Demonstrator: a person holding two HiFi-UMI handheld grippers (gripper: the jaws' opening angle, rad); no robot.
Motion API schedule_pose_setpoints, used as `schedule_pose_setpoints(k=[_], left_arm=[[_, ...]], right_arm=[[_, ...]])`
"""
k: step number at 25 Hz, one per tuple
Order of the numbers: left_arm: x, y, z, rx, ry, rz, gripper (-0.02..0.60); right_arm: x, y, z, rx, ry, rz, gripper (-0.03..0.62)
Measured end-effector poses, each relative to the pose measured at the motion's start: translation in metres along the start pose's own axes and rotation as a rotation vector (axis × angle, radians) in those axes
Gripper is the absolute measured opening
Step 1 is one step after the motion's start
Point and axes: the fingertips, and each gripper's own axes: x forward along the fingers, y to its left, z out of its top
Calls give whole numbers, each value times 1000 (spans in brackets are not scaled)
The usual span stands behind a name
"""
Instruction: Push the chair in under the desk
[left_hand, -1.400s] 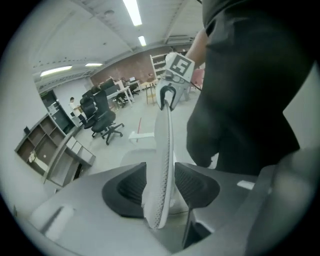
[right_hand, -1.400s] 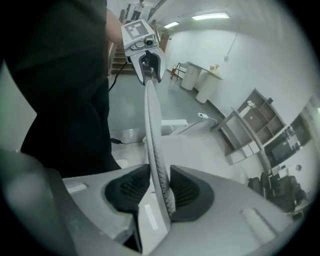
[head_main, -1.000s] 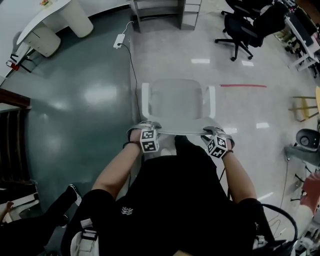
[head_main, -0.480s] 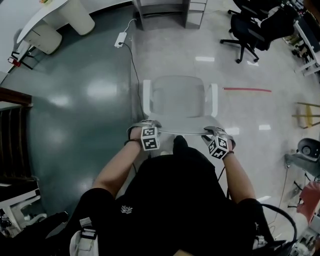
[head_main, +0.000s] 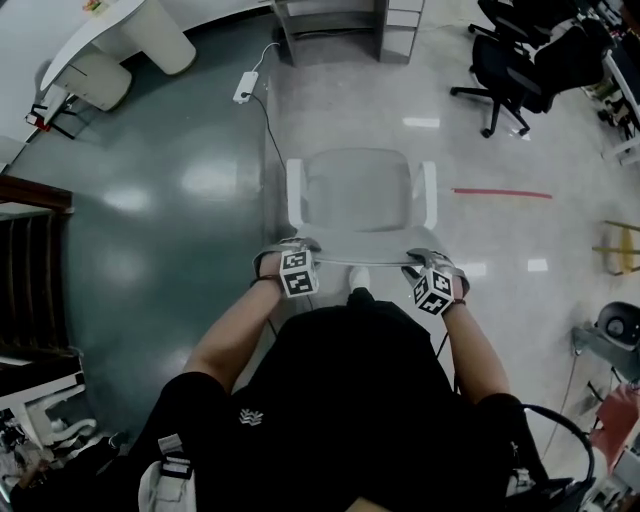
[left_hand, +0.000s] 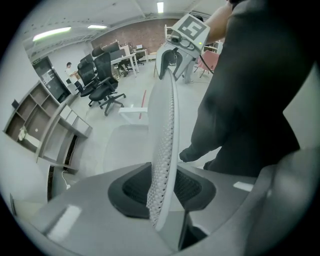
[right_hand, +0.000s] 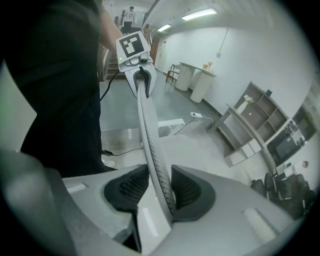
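Glossy grey floor (head_main: 200, 180) lies open beyond the white mesh-backed chair (head_main: 360, 195), which stands mid-room. A grey shelf unit (head_main: 345, 20) stands far ahead, a white power strip (head_main: 245, 88) far left and black office chairs (head_main: 520, 60) far right. The fingers of the left gripper (left_hand: 161, 186) and right gripper (right_hand: 159, 186) clamp the chair's backrest top. The left fingers have just been opening slightly.

Chair (head_main: 360, 195) before person (head_main: 340, 400), left gripper (head_main: 292, 250) and right gripper (head_main: 424, 260) at backrest ends, shelving (head_main: 345, 20) perhaps beyond

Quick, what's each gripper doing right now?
Left gripper: tongs closed on the chair backrest, just opening slightly.
Right gripper: tongs closed on the chair backrest.
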Motion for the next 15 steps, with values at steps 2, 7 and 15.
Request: schedule_pose_setpoints(k=[2,7,15], left_arm=[[1,21,-3,-18,18,16,124],[6,59,1,-54,33,51,127],[14,114,15,-82,48,55,133]], right_arm=[[7,-16,6,-14,-11,1,140],[18,-58,8,-42,-19,1,138],[29,-116,5,-48,-37,-21,140]])
